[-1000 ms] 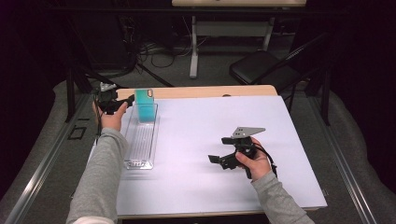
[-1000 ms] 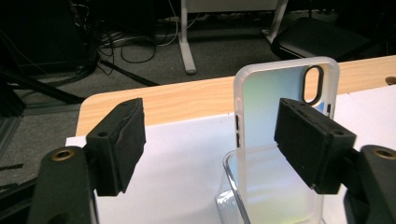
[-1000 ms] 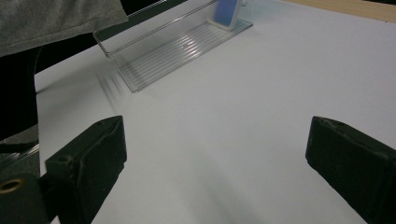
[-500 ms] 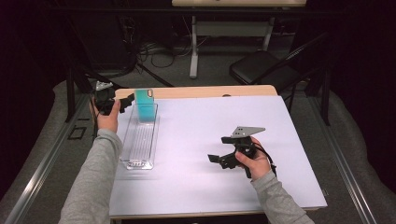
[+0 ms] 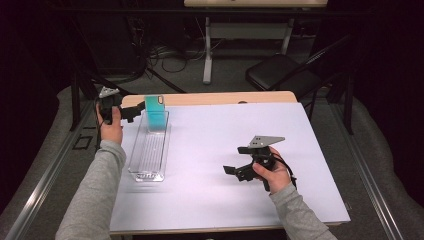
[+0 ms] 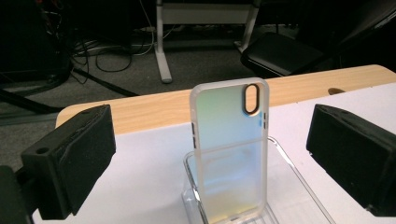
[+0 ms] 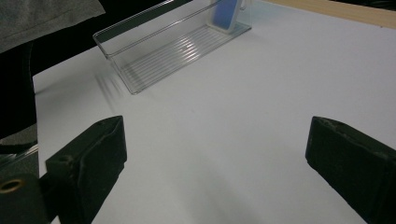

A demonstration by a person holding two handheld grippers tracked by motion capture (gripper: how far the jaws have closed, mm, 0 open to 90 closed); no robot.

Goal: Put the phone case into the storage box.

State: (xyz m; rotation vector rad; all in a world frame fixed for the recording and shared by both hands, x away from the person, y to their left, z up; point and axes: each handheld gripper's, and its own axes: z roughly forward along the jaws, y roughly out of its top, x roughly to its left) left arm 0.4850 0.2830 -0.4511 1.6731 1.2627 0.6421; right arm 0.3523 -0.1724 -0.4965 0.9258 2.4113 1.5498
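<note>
standing upright at the 12 o'clock end of the clear tray [image 5: 149, 159], near the counter's [image 5: 310, 165] 10 o'clock corner, the teal phone case [image 5: 156, 113] is free; left hand-held gripper [image 5: 131, 112], jaws just opened, flanks it untouching. right hand-held gripper [image 5: 239, 161] gapes over open counter at 5 o'clock.

A white sheet covered the tabletop [image 5: 220, 170], leaving a strip of pale wood bare along its far edge [image 5: 235, 97]. Beyond that edge, a black chair [image 5: 280, 75] stood on the grey floor at the right, beside the white leg of another desk [image 5: 208, 55]. Loose dark cables [image 5: 155, 52] lay tangled on the floor to the left of that leg. Grey padding [image 5: 372, 165] spread around the tabletop's right side, and a metal rail ran along its left.
</note>
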